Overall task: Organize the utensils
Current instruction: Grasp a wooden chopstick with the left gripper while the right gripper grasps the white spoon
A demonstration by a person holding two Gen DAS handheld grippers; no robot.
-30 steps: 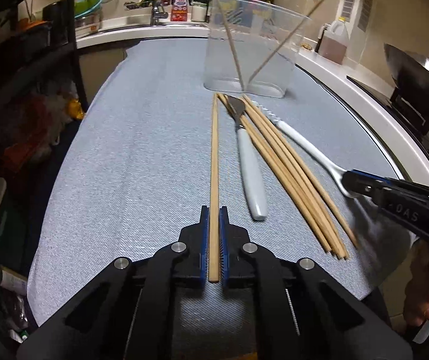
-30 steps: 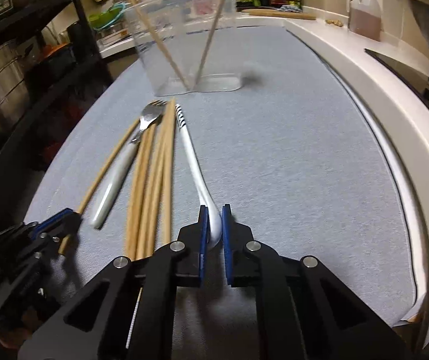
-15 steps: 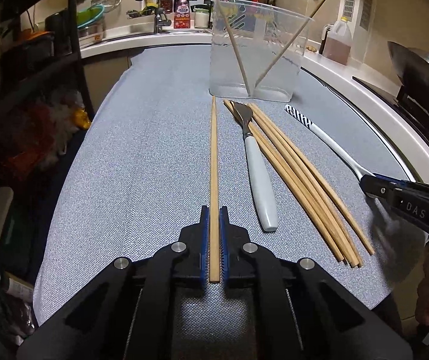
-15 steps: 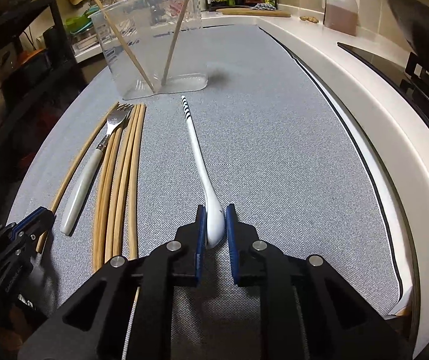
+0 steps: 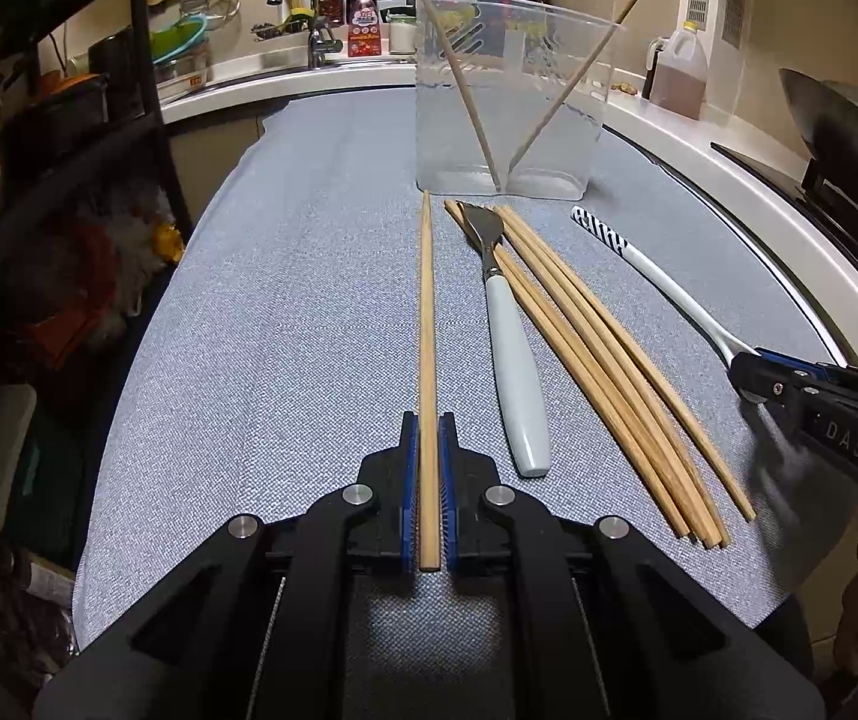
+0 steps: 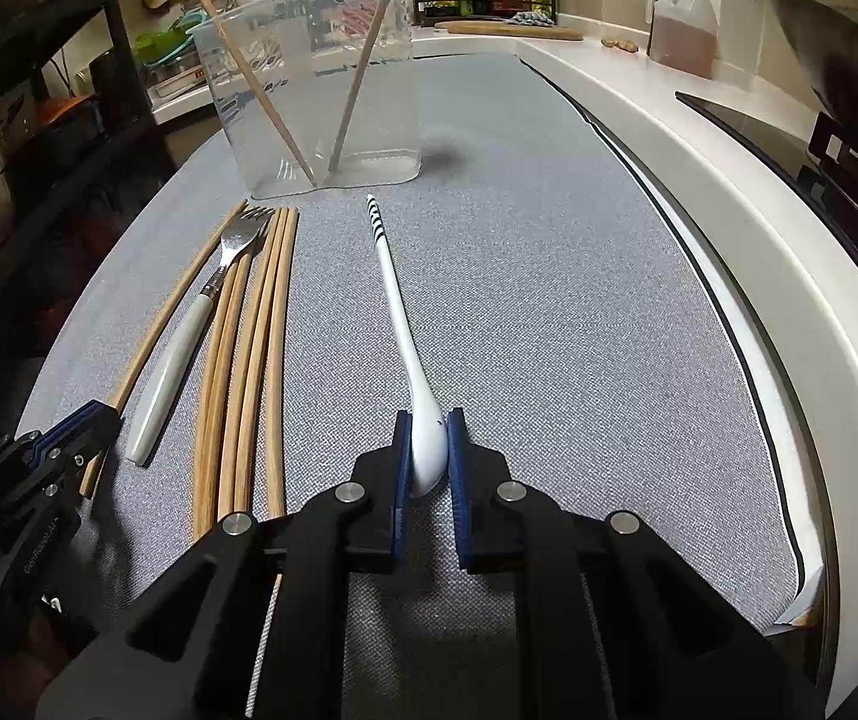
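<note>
Both grippers have just gripped a utensil on the grey mat, ready to lift. The left gripper (image 5: 427, 492) pinches one chopstick (image 5: 427, 324) at its near end. The right gripper (image 6: 429, 450) has just been closing, and its pads now clamp the bowl of the white spoon (image 6: 408, 348), near the mat's front edge. The clear bin (image 5: 507, 102) stands at the far end, two sticks already inside. Next, each utensil likely needs raising and tipping upright over the bin's rim.

We see a single wooden chopstick (image 5: 427, 324), a white-handled steel fork (image 5: 510, 354), bundled wooden chopsticks (image 5: 603, 360) and a white striped-handle spoon (image 6: 408, 354) lying before the clear plastic container (image 5: 507, 96), which holds two sticks.
</note>
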